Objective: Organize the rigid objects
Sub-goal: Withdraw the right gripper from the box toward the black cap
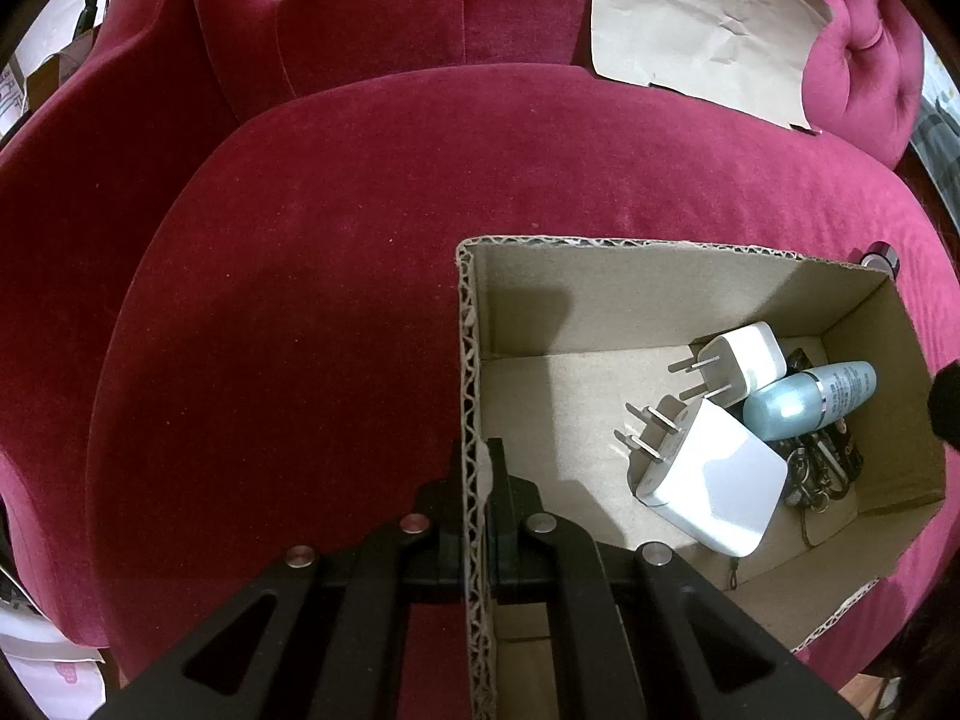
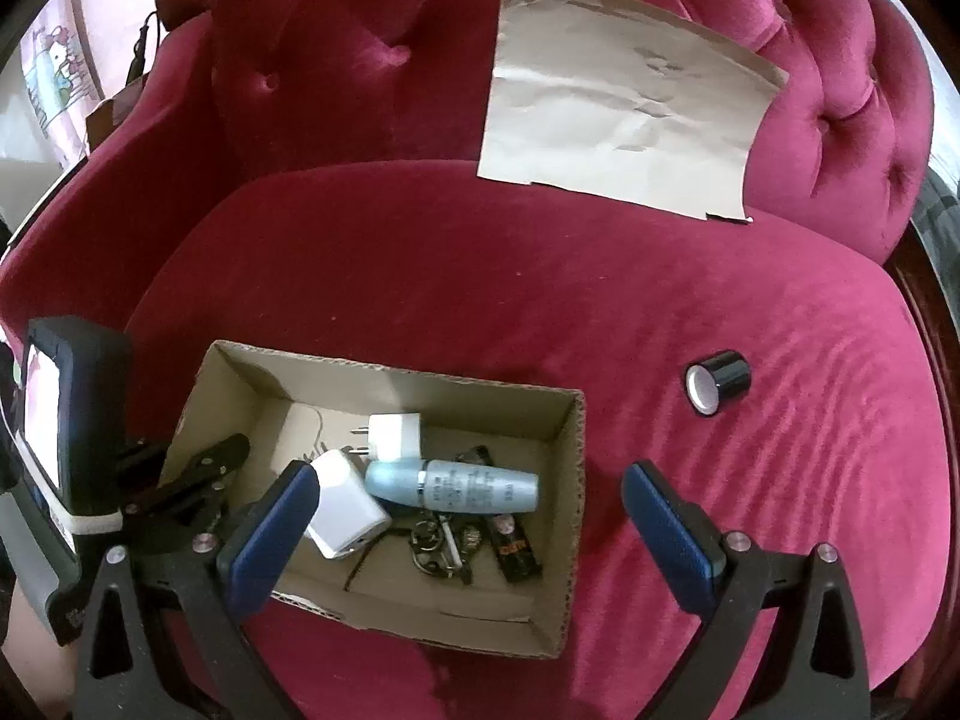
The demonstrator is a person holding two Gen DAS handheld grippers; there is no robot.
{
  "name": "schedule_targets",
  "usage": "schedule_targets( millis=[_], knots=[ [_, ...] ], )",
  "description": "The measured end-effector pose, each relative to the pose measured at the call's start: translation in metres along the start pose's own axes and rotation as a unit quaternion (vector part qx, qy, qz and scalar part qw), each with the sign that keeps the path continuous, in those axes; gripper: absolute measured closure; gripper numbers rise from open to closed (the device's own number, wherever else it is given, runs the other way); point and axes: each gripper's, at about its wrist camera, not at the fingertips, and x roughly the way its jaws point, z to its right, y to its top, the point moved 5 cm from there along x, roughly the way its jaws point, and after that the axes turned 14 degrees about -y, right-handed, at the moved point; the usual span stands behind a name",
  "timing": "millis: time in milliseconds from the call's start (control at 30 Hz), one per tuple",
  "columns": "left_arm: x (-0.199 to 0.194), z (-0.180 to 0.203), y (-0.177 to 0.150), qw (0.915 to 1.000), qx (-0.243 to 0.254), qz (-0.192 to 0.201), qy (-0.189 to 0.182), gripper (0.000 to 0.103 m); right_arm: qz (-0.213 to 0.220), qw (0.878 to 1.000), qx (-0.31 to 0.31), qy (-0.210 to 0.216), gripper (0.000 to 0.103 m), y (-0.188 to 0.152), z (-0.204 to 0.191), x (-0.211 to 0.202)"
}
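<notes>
The cardboard box (image 2: pixel 384 372) sits on the red velvet chair seat (image 1: pixel 300 276), and the left tongs (image 1: pixel 478 468) are pinched on its side wall, steadying it. The right tongs (image 2: pixel 471 516) hang spread wide and empty above the box's near end. Inside the box lie a large white charger (image 1: pixel 714 480), a small white charger (image 1: pixel 741 360), a pale blue bottle (image 2: pixel 456 486), a bunch of keys (image 2: pixel 441 543) and a small dark packet (image 2: pixel 516 552). One black cap (image 2: pixel 718 379) lies on its side on the seat, well to the right of the box and beyond it. Being round and on soft plush, it would likely roll or sink away from a poorly centred pinch. If the left grip slackens, the light box could tip or slide. Nothing lies between the box and the cap. A creased brown paper (image 2: pixel 624 102) leans against the chair back, far behind the box.
</notes>
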Motion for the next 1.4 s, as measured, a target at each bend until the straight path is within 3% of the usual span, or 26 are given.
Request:
schedule_targets(
  millis=[833, 1400],
  knots=[
    [0.001, 0.001, -0.001, 1.0, 0.001, -0.001, 0.003, 0.1, 0.011, 0.999, 0.006, -0.03, 0.0, 0.011, 0.071, -0.004],
    [0.002, 0.002, -0.002, 0.9999, 0.008, -0.002, 0.007, 0.099, -0.014, 0.999, 0.002, -0.043, 0.0, 0.018, 0.112, 0.038]
  ],
)
